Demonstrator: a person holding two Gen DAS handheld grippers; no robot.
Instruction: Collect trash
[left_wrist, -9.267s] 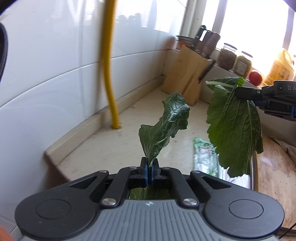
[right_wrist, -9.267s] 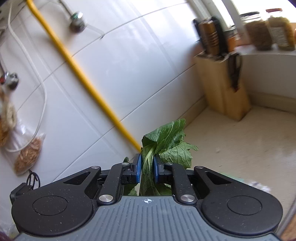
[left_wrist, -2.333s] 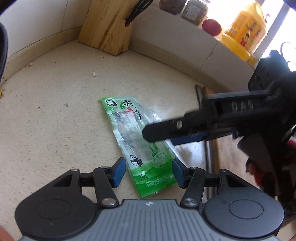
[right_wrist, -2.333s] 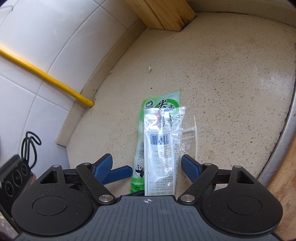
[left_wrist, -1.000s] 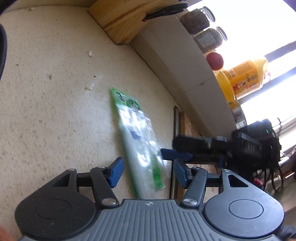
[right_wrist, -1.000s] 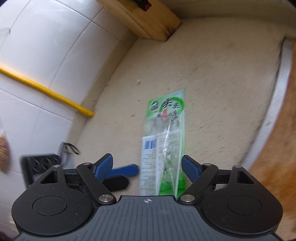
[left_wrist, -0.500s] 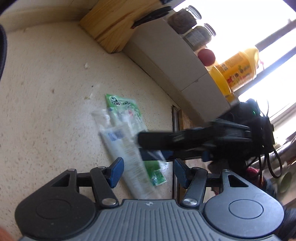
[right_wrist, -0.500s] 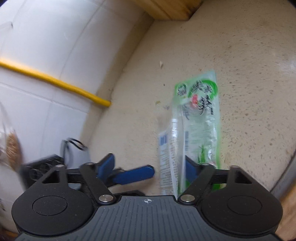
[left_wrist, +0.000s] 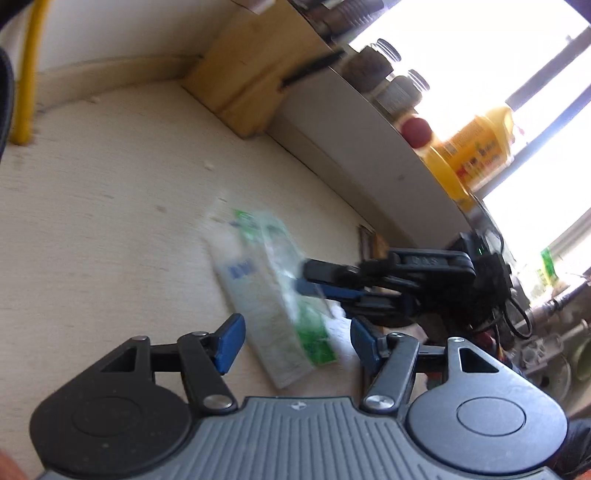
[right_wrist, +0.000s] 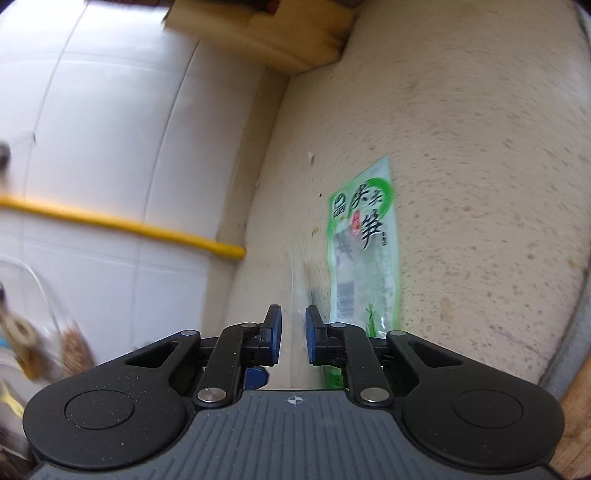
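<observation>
A green snack wrapper lies flat on the speckled counter. A clear wrapper with a blue barcode stands on edge beside it, its thin film running between the fingers of my right gripper, whose jaws are drawn almost together on it. In the left wrist view the right gripper reaches in from the right onto the raised clear wrapper, which overlaps the green wrapper. My left gripper is open, low over the near ends of both wrappers, holding nothing.
A wooden knife block stands in the far corner against the white tiles. A yellow pipe meets the counter at the wall. Jars and a yellow bottle line the window ledge. A metal rim bounds the counter on the right.
My right gripper went from wide open to nearly closed on the clear wrapper, which tipped up from flat onto its edge. The left gripper stayed open and tilted back slightly.
</observation>
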